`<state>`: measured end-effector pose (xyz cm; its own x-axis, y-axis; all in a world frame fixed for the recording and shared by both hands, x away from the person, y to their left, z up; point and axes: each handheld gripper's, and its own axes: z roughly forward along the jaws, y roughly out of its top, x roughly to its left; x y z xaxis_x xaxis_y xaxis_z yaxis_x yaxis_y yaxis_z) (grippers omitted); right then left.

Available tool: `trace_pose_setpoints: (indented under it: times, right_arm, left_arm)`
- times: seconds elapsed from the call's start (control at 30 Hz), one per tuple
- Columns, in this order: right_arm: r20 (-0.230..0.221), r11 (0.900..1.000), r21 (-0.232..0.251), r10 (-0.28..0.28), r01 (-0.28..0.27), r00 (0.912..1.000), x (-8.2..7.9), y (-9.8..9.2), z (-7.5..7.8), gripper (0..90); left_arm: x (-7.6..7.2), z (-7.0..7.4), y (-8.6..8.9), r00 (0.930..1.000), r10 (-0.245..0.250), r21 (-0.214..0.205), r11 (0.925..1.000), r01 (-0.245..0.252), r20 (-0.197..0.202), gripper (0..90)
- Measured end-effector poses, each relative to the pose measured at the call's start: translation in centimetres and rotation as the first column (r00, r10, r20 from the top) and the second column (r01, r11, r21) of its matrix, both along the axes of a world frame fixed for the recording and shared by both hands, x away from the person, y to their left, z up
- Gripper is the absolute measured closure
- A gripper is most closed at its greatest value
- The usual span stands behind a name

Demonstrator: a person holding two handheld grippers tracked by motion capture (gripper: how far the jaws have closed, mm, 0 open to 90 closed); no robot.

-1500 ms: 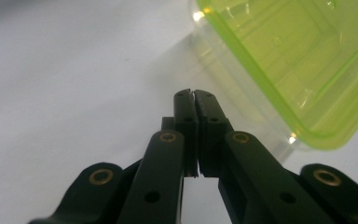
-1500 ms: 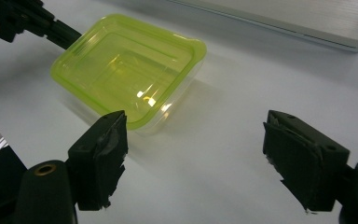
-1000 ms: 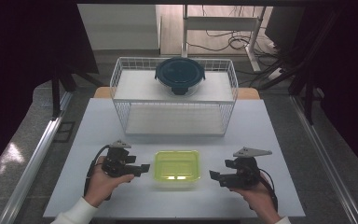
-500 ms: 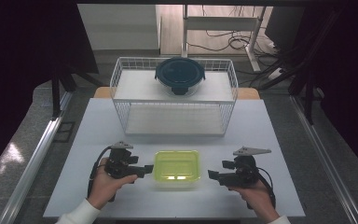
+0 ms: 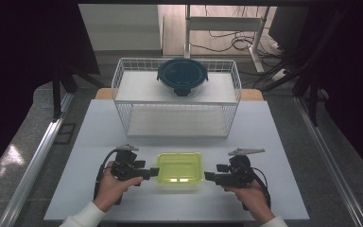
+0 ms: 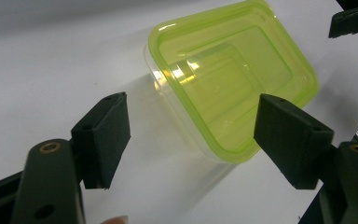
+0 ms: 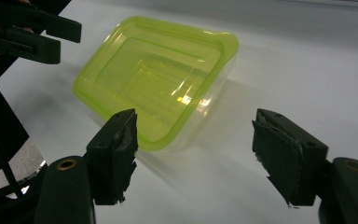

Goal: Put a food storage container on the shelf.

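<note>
A yellow-green lidded container (image 5: 180, 167) sits on the white surface (image 5: 274, 137) near its front edge, between the two tongs. The left tongs (image 5: 150, 173) stand released, tips just beside the container's left rim — touching or not, the high view is too coarse to say. The right tongs (image 5: 211, 177) have just been closing a little, yet remain released and clear of the container. Behind stands a wire basket (image 5: 177, 124) with a dark round lidded bowl (image 5: 182, 75).

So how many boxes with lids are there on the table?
2. The clear box with the green lid sits at the table's near edge, between the two claws. The round box with the dark blue lid sits on top of the white wire basket farther back.
</note>
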<state>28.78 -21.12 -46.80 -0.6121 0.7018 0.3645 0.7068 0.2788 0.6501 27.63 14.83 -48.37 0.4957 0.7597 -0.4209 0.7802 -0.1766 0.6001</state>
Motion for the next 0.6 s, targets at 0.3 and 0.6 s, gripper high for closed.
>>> trace_pose_setpoints:
  times: [0.3, 0.6]
  right_arm:
    - [-0.058, 0.9992, 0.031, -0.023, 0.025, 0.9981, 1.5, 1.5, -1.0, 38.0]
    - [-0.127, 0.9963, 0.063, -0.05, 0.058, 0.9906, 3.2, 2.6, -2.1, 41.9]
  left_arm:
    - [1.5, -1.0, 0.1, 0.9968, 0.034, -0.069, 0.9969, -0.039, -0.072, 28.7]
    - [2.7, -2.2, 0.0, 0.9899, 0.041, -0.122, 0.9908, -0.057, -0.136, 32.5]
